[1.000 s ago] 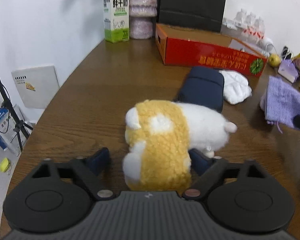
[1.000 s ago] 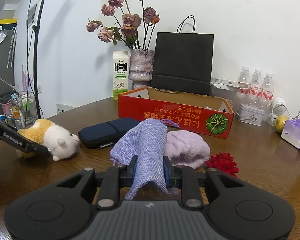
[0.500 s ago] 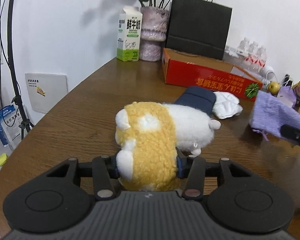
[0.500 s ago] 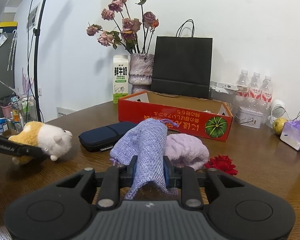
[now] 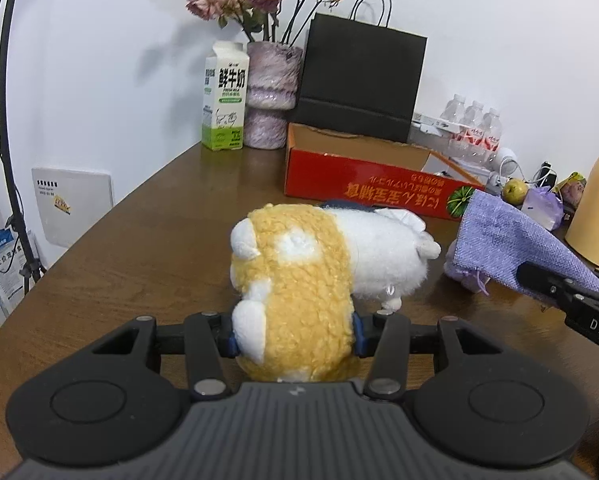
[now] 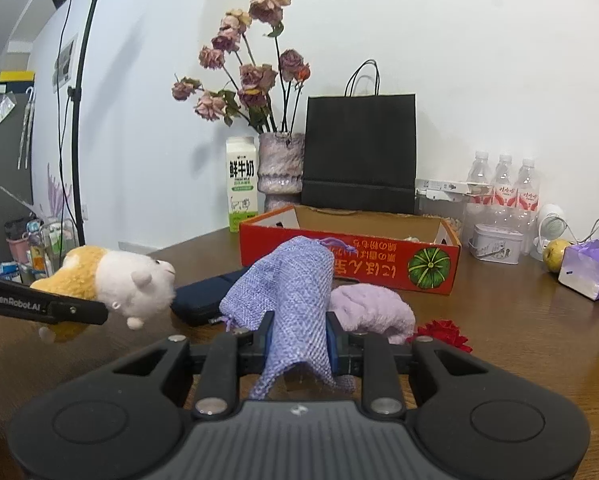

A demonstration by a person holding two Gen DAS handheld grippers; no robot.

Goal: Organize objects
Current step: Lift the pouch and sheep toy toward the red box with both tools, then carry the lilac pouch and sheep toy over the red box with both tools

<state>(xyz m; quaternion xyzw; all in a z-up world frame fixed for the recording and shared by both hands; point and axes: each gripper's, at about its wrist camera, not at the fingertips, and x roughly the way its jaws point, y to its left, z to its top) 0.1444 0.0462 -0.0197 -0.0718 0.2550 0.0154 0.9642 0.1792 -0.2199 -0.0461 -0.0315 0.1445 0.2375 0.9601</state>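
Note:
My left gripper (image 5: 293, 338) is shut on a yellow and white plush toy (image 5: 299, 280) and holds it above the brown table (image 5: 139, 240); the toy also shows in the right wrist view (image 6: 115, 280). My right gripper (image 6: 299, 338) is shut on a purple woven pouch (image 6: 295, 292), also lifted, seen at the right of the left wrist view (image 5: 511, 240). An open red cardboard box (image 6: 347, 256) stands behind both.
A dark blue case (image 6: 203, 296), a lilac fluffy cloth (image 6: 371, 308) and a red fabric rose (image 6: 443, 332) lie before the box. A milk carton (image 5: 225, 112), a vase with dried roses (image 5: 271, 116) and a black paper bag (image 5: 359, 80) stand at the back. Water bottles (image 6: 503, 192) and a yellow flask (image 5: 595, 208) are at the right.
My left gripper closed on the plush toy and lifted it off the table. My right gripper has raised the purple pouch a little.

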